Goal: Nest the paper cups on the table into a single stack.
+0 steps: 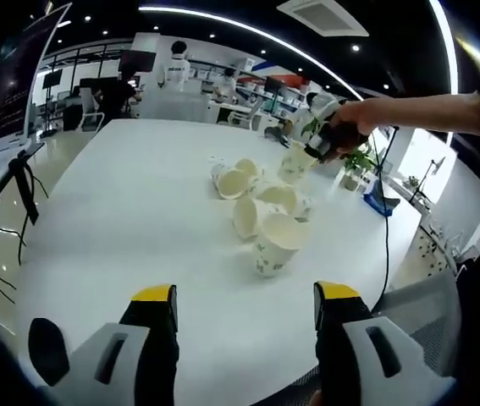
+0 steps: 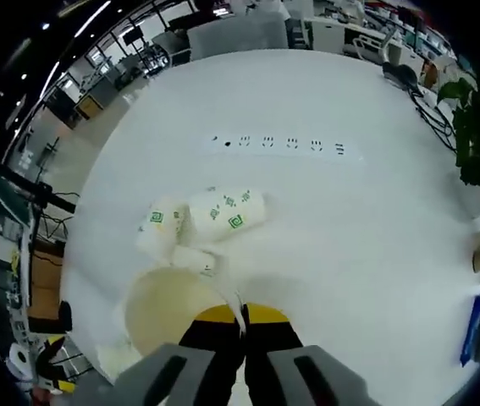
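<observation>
Several white paper cups with green prints point(image 1: 265, 222) lie tipped in a loose cluster on the white table point(image 1: 129, 203). My left gripper point(image 1: 245, 303) is open over the table's near edge, well short of the cluster, with nothing between its yellow-tipped jaws. Beyond the cluster a person's hand holds my right gripper point(image 1: 328, 139), shut on a paper cup point(image 1: 295, 162). In the right gripper view my right gripper point(image 2: 241, 320) pinches the rim of that cup point(image 2: 172, 309), whose open mouth faces up. Two cups point(image 2: 227, 210) lie on their sides below it.
A row of sockets point(image 2: 278, 144) is set into the table top beyond the cups. Potted plants point(image 1: 360, 161) and a cable stand off the table's right side. Desks, chairs and people point(image 1: 174, 63) fill the room behind.
</observation>
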Tool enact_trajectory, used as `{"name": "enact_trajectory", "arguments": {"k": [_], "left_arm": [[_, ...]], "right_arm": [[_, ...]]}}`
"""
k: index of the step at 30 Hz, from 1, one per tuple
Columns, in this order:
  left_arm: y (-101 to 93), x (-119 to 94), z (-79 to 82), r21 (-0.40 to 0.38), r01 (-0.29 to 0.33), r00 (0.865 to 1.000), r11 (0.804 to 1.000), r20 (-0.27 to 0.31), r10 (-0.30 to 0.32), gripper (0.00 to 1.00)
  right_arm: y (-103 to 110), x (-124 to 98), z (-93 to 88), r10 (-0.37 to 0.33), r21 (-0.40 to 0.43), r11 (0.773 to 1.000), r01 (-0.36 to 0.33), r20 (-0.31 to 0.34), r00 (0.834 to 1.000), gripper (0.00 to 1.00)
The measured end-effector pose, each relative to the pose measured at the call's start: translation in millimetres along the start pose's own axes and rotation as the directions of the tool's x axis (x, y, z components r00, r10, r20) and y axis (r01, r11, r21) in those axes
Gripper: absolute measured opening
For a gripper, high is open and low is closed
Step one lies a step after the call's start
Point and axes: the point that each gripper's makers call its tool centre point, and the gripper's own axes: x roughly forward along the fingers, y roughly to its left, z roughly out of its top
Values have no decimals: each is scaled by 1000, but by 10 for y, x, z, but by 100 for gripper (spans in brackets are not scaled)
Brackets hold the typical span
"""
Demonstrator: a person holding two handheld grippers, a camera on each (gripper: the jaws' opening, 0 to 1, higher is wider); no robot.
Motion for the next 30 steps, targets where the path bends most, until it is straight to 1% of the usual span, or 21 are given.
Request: {"name": "enact_trajectory", "arguments": {"k": [5, 7, 12, 15, 16, 18, 20, 21, 23, 24, 28, 29, 30], "left_arm": [[-32, 5, 14, -3, 6, 1000, 1000, 4, -6, 64], [-36, 24, 18, 3, 10, 1000, 1000, 5, -10, 64], [-58, 16, 20, 10, 15, 1000, 1000, 3, -15, 64], [-61, 10, 18, 11, 15, 1000, 1000, 2, -15, 64], [-59, 12, 15, 10, 15, 1000, 1000, 2, -15, 64], [-59, 14, 7, 9, 16, 1000, 1000, 0, -16, 64], [-68, 11, 5, 9, 17, 1000, 1000, -1, -17, 64], [-78, 12, 1, 11, 19, 1000, 1000, -3, -19, 64], [-83, 21, -1, 13, 22, 1000, 1000, -5, -22, 64], [-87, 25, 4, 15, 23, 1000, 1000, -6, -23, 64], [-85, 45, 25, 18, 27, 1000, 999, -4, -27, 64], [-80, 53, 34, 20, 27, 1000, 999, -3, -27, 64], [-79, 56, 40, 21, 27, 1000, 999, -2, -27, 64]], "right_arm": [[167, -64, 4, 11, -68, 998, -11, 0, 1000, 0], [284, -95, -6, 22, -110, 994, -22, -2, 1000, 0], [538, -147, -49, 57, -170, 984, -58, -8, 998, 0], [699, -180, -96, 79, -230, 970, -82, -19, 997, 0], [751, -177, -98, 86, -260, 961, -90, -27, 996, 0], [877, -193, -134, 106, -288, 951, -112, -38, 994, 0], [931, -200, -158, 116, -304, 945, -124, -46, 992, 0], [1044, -218, -218, 127, -337, 931, -140, -62, 990, 0], [1137, -236, -282, 137, -377, 913, -157, -81, 987, 0], [1217, -253, -335, 146, -393, 903, -171, -91, 985, 0], [1380, -240, -428, 164, -454, 867, -207, -131, 978, 0], [1439, -253, -496, 162, -476, 854, -211, -143, 976, 0], [1474, -268, -540, 161, -486, 847, -214, -149, 976, 0]]}}
